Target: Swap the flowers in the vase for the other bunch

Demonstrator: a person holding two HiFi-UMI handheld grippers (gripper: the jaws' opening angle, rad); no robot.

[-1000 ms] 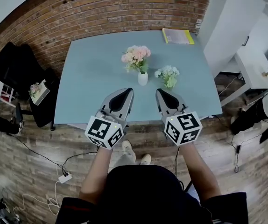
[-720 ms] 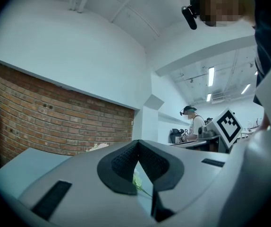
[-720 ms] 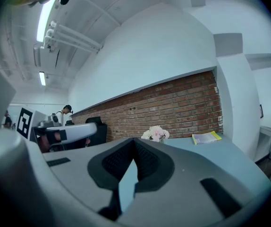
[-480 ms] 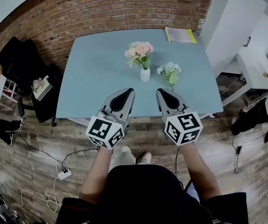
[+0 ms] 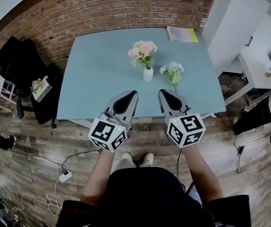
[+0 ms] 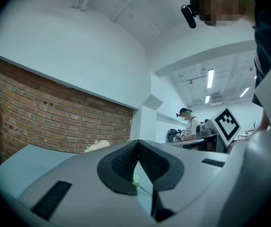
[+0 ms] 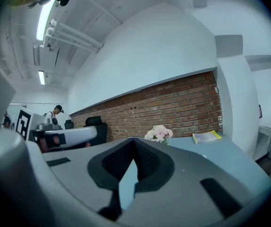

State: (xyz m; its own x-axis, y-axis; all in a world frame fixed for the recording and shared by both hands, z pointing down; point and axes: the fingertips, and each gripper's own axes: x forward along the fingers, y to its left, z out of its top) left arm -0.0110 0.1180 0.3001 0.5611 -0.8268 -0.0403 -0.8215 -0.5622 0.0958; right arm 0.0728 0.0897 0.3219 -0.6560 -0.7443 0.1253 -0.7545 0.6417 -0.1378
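Note:
A small white vase (image 5: 148, 74) stands near the middle of the light blue table (image 5: 97, 74) and holds a pink bunch of flowers (image 5: 142, 51). A white and green bunch (image 5: 173, 73) lies on the table just right of the vase. My left gripper (image 5: 128, 96) and right gripper (image 5: 165, 95) hover side by side over the table's near edge, both shut and empty, a short way from the flowers. In the right gripper view the pink bunch (image 7: 158, 133) shows beyond the shut jaws. The left gripper view shows pale flowers (image 6: 97, 146) past its jaws.
A yellow book (image 5: 182, 34) lies at the table's far right corner. A brick wall (image 5: 102, 8) runs behind the table. A black chair (image 5: 20, 65) with a small flower box (image 5: 40, 88) stands at the left. White furniture (image 5: 253, 65) stands at the right, cables (image 5: 55, 164) on the wooden floor.
The view has shifted slightly, so the table and flowers sit a little further right and up. Both grippers stay shut in the same pose.

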